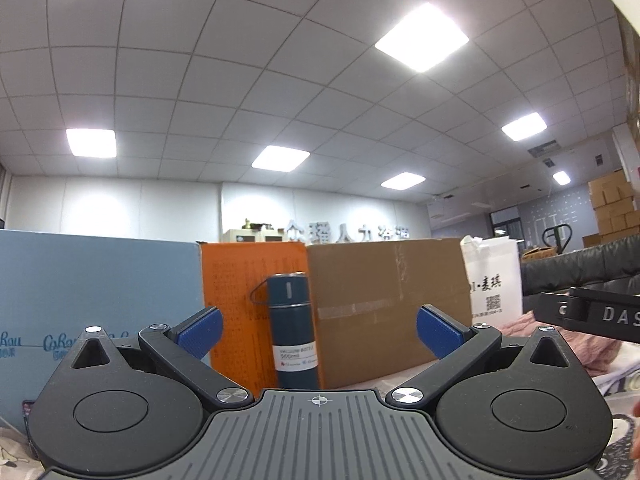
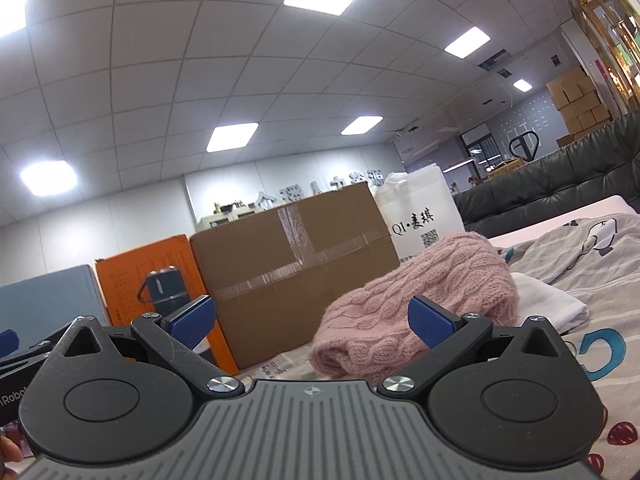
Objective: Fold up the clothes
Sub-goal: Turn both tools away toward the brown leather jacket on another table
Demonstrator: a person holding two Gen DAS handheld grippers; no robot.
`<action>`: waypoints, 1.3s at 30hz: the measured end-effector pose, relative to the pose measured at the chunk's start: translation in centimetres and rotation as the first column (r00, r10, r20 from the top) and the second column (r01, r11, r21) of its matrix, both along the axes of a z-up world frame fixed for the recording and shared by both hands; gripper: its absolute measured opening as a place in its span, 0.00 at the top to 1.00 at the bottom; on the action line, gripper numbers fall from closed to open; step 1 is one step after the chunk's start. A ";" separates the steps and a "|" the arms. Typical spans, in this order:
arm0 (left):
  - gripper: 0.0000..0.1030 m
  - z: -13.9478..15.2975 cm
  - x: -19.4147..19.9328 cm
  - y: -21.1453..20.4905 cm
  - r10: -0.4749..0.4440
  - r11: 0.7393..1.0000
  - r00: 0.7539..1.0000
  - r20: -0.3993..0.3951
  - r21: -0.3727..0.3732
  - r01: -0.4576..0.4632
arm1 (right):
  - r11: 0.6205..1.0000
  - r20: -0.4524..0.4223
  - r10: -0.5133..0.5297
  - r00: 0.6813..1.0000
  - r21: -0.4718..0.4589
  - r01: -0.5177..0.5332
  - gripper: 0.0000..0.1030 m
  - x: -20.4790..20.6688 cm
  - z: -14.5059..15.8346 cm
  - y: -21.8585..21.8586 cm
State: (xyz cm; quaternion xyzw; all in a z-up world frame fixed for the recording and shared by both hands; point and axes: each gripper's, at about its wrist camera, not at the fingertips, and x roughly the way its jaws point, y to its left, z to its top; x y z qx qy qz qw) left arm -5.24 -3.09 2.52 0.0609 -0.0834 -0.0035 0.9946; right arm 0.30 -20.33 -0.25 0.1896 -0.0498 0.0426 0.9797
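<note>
Scanning from the left, the left gripper [image 1: 319, 330] hangs with jaws apart and empty, facing a dark blue vacuum bottle [image 1: 292, 328] that stands before an orange box [image 1: 240, 300] and a taped cardboard box [image 2: 296, 264]. The right gripper [image 2: 312, 322], jaws likewise spread and empty, points at a pink cable-knit sweater [image 2: 420, 300] heaped on the printed bedsheet [image 2: 600, 280], just beside a folded white garment [image 2: 552, 300]. Soft, light and stretchy, the knit probably handles best pinched at a hem or shoulder edge.
</note>
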 end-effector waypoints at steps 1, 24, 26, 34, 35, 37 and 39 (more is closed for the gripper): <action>0.00 0.1 -0.2 0.0 -0.005 1.000 1.000 -0.006 -0.003 0.005 | 1.000 0.011 0.008 1.000 0.005 -0.008 0.00 -0.2 0.0 0.0; 0.00 1.9 -14.0 6.5 0.298 0.949 0.954 0.032 0.095 -0.299 | 0.924 0.155 0.383 0.910 -0.065 -0.378 0.00 -9.1 2.7 4.0; 0.00 2.5 -15.4 8.6 0.347 0.935 0.937 0.031 0.070 -0.348 | 0.896 0.150 0.443 0.884 -0.089 -0.434 0.00 -10.0 3.3 5.3; 0.00 5.9 -22.4 18.6 0.569 0.811 0.821 0.045 -0.197 -0.551 | 0.714 0.072 0.693 0.717 -0.203 -0.670 0.00 -12.9 4.4 13.0; 0.00 6.4 -23.4 19.8 0.589 0.793 0.807 0.051 -0.228 -0.564 | 0.684 0.056 0.720 0.691 -0.220 -0.695 0.00 -13.3 4.5 14.1; 0.00 7.5 -25.1 22.0 0.623 0.761 0.779 0.064 -0.280 -0.585 | 0.623 0.017 0.768 0.640 -0.251 -0.741 0.00 -14.1 4.3 16.5; 0.00 8.6 -26.6 23.9 0.654 0.733 0.752 0.080 -0.314 -0.604 | 0.565 -0.031 0.803 0.595 -0.276 -0.777 0.00 -14.2 4.0 18.6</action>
